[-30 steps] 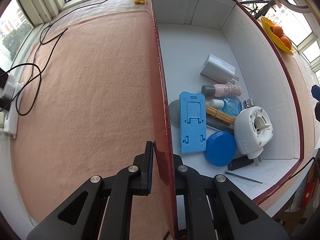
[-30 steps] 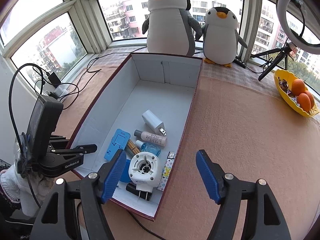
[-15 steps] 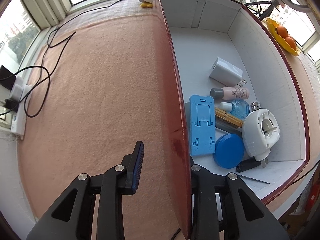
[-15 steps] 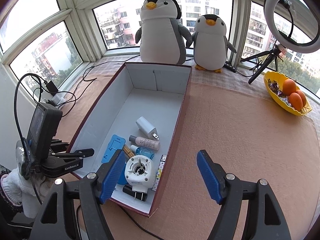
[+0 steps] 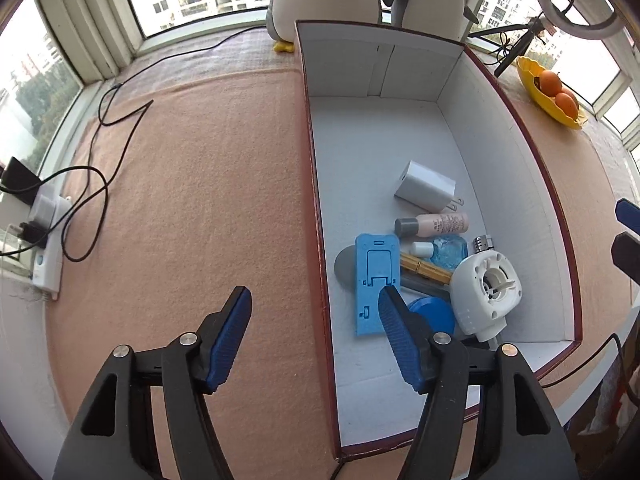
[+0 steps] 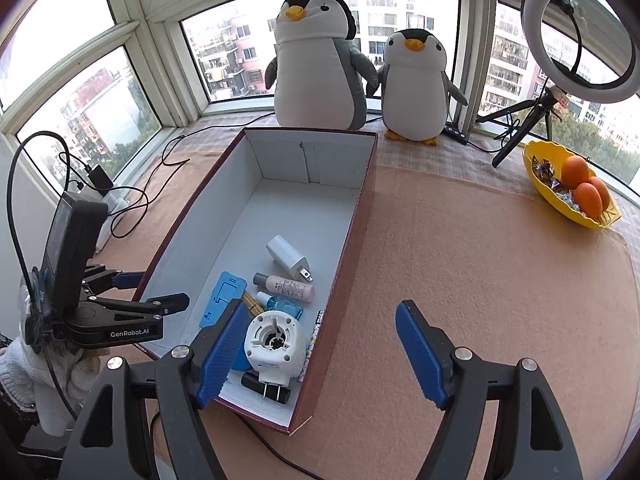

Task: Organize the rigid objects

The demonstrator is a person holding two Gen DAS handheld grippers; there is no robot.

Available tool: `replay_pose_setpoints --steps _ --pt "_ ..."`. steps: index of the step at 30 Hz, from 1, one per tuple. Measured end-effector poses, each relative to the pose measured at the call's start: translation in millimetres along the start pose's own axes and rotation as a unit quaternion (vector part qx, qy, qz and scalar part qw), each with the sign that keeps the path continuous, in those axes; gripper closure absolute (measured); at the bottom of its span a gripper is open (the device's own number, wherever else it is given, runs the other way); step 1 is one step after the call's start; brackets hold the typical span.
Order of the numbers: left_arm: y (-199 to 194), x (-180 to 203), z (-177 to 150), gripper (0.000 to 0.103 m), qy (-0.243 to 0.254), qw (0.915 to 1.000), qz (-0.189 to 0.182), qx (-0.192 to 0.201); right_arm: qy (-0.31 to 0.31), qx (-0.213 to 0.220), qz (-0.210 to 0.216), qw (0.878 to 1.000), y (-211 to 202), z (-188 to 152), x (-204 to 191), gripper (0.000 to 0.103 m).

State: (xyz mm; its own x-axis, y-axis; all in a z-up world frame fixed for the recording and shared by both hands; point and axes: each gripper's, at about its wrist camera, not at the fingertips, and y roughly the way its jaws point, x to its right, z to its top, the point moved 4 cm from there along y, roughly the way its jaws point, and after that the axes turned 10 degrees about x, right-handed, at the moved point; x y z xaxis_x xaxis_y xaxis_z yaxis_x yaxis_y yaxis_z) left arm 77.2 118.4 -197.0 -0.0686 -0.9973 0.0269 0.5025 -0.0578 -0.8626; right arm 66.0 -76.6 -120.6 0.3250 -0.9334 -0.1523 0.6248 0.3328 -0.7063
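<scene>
Near end of box [image 6: 362,216]: rigid bits piled up, white plug-in unit [image 6: 274,340] on top. Left gripper [image 5: 314,338] straddles the side wall, jaws released; right gripper [image 6: 318,354] also spread, empty. Unit looks light, hard, slick plastic; grab across its round body.

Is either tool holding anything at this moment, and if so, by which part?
Nothing is held. The left tool is open, straddling the box wall without gripping it; the right tool is open and empty.
</scene>
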Motion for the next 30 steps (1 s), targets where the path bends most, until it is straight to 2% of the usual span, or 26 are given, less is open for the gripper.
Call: replay_pose_setpoints --steps 6,17,22,30 --pt "-22.8 2.6 14.7 0.037 0.005 0.9993 0.004 0.036 0.003 0.004 0.000 1.000 -2.9 0.5 1.0 0.030" --pt "-50.9 1.3 7.5 0.037 0.006 0.9959 0.027 0.086 -0.001 0.020 -0.010 1.000 -13.4 4.2 0.5 0.030" --pt "-79.8 6.8 9.5 0.037 0.011 0.9905 0.038 0.132 -0.003 0.038 -0.015 0.999 -30.1 10.5 -3.8 0.030" --pt "-125.8 20.7 16.4 0.037 0.022 0.9772 0.050 0.205 -0.017 0.084 -0.032 0.996 -67.6 22.5 -13.2 0.030"
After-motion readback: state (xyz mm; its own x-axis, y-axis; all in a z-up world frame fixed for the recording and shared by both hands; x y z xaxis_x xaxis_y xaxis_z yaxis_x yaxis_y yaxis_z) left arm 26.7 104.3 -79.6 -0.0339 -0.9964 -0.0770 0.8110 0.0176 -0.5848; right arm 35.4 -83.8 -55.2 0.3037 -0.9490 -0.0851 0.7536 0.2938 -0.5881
